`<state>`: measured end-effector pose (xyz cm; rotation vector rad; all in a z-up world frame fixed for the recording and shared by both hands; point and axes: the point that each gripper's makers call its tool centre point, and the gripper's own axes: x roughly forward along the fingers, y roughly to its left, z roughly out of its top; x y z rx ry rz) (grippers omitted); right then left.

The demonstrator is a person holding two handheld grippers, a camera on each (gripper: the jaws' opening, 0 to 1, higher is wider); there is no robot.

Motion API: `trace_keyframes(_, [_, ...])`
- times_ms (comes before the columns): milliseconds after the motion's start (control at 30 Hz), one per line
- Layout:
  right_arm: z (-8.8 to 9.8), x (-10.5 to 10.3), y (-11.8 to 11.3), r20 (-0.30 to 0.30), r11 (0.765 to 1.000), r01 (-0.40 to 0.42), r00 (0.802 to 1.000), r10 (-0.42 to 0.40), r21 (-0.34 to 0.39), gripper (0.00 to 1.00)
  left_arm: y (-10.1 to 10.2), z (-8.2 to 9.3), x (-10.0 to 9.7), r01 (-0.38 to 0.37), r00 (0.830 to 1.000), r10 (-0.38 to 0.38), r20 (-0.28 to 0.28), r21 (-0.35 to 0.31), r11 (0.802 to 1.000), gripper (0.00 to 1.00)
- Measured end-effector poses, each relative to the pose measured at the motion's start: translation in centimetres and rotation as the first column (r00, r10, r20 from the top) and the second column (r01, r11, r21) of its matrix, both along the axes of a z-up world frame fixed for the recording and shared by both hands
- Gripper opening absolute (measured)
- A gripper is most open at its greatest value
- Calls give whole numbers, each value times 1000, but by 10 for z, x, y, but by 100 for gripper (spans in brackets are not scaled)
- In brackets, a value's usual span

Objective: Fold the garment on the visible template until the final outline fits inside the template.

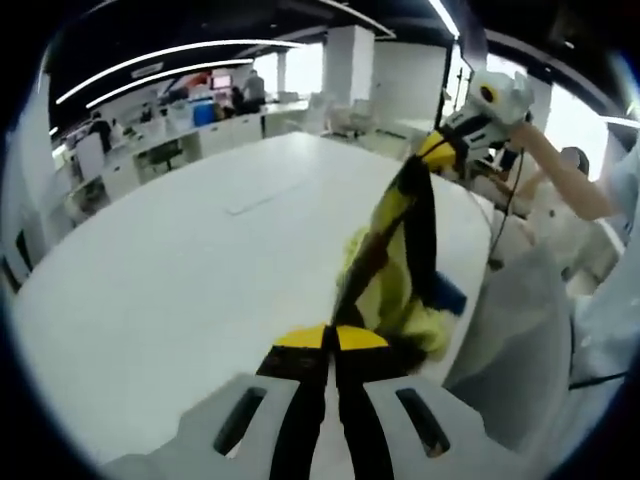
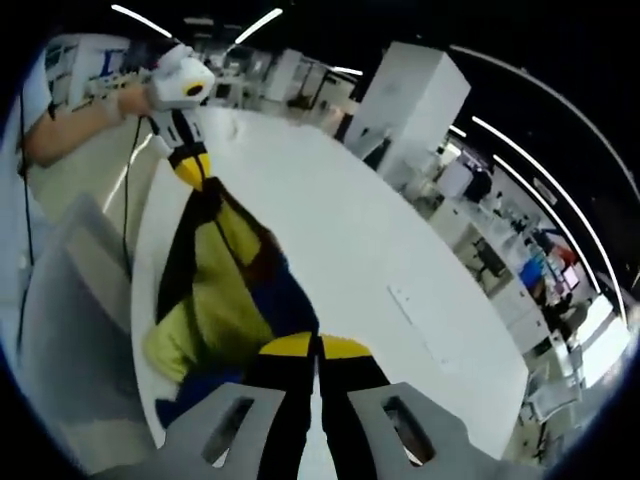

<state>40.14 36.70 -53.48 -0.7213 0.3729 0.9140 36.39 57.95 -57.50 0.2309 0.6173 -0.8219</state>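
2 views, 1 item held between my 2 tools.

Left gripper view. My left gripper (image 1: 331, 338): jaws pressed together on 1 end of the garment (image 1: 400, 265), yellow tips meeting at the pinch. Garment: yellow, black and blue cloth, hanging as a slack band from my jaws up to my right gripper (image 1: 436, 152), which clamps the far end. Soft, light, no stiffness by my judgement; the middle sags in a bunch over the near edge of the white table (image 1: 180, 270). Open room: broad bare tabletop to the left. A grey chair back (image 1: 515, 340) stands just beside the table edge on the right.

Right gripper view. My right gripper (image 2: 317, 348): jaws clenched on the garment (image 2: 225, 290). My left gripper (image 2: 192, 170) grips the opposite end. Cloth droops past the rim of the table (image 2: 370, 250), towards the chair (image 2: 70, 320). No template outline can be made out. Best hold, I judge: corners or hem, kept taut so the drape does not slip off the edge.
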Motion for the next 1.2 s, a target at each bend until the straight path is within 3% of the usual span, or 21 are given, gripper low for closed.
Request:
trace_keyframes(333, [21, -2, 3, 49, 1000, -5, 999, 4, 11, 2, 6, 25, 3, 12, 998, -13, 54, 28, 1000, 0])
trace_keyframes(733, [41, -12, 5, 80, 1000, -22, 997, 20, 18, 1, 10, 43, -6, 28, 997, -32, 76, 54, 998, 0])
trace_keyframes(1067, [81, -17, 6, 132, 997, -38, 991, 29, 62, 1, 14, 76, -5, 36, 990, -45, 133, 70, 997, 0])
trace_keyframes(1200, [93, -15, 5, 164, 998, -39, 986, 31, 48, 1, 13, 92, -5, 49, 986, -61, 156, 81, 996, 0])
